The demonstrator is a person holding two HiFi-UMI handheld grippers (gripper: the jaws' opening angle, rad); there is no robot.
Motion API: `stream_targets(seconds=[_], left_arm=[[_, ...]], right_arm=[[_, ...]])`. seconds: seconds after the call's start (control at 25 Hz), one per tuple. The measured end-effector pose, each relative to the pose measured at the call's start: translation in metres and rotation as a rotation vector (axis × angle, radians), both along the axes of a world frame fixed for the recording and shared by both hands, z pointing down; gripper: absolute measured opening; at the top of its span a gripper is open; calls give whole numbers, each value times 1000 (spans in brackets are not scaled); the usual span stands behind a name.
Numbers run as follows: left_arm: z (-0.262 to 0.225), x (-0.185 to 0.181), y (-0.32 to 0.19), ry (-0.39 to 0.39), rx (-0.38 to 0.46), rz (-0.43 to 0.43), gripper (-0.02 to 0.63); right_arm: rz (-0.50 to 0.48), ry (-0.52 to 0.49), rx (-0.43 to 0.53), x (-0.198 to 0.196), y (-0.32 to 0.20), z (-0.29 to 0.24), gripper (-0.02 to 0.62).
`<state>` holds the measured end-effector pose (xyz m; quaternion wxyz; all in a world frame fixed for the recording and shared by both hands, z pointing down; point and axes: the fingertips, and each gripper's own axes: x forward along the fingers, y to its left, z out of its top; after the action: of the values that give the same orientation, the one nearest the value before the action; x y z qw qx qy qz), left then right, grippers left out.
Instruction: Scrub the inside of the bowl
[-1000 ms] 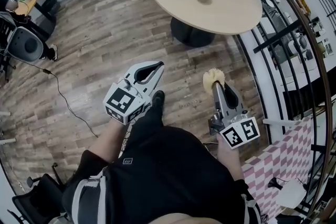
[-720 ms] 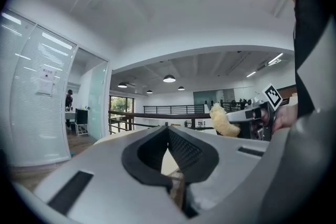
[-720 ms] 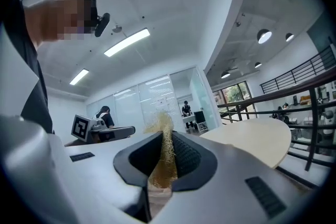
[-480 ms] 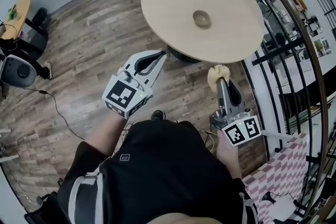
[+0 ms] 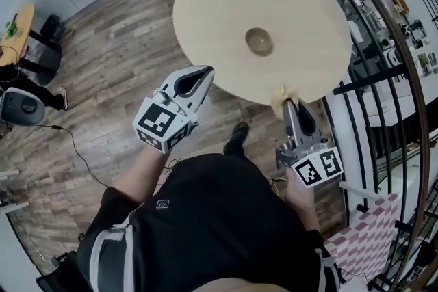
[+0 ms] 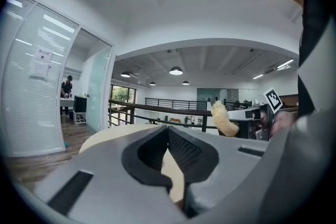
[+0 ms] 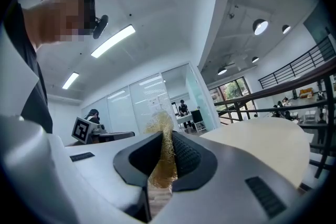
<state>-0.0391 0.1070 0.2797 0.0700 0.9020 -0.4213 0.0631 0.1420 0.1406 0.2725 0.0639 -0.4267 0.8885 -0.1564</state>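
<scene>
Table [image 5: 205, 3] and bowl [image 5: 259, 41] now nearer; right tool [image 5: 290, 104] clamps scrubber [image 5: 280, 95], left tool [image 5: 209, 70] shut empty; scrubbing not begun.

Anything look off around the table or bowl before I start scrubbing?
Nothing stands out. The bowl sits upright on the round table, no spill visible; the right gripper clamps the scrubber, and the left gripper is shut, empty.

The round table [image 5: 219, 3] is seen bare all around the bowl [image 5: 259, 40], so its top is open to approach from the near edge and from the left — only wooden floor [image 5: 116, 58] is seen there. On the right the way is hemmed by a black railing [image 5: 363, 76] close beside the table's rim.
</scene>
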Motion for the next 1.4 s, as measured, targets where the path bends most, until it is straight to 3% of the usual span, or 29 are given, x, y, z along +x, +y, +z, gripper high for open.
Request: stream_targets(seconds=[0.44,0.88,1.12,1.24,1.4], left_arm=[[34,41,-74,3,-4,-35,9],[50,30,-116,-8,-17,-68,8],[71,19,-156,-7,-89,6,8],[77,1,-179,-44,-88,61,9],[79,-14,-208,-10,-79,174,9]], right_arm=[[-94,4,42,25,-80,25,58],[-117,14,15,21,-118,38,58],[-71,15,-39,-1,-158,52,58],[-52,23,-62,-28,-178,59,58],[13,43,-101,-55,-204,74,58]])
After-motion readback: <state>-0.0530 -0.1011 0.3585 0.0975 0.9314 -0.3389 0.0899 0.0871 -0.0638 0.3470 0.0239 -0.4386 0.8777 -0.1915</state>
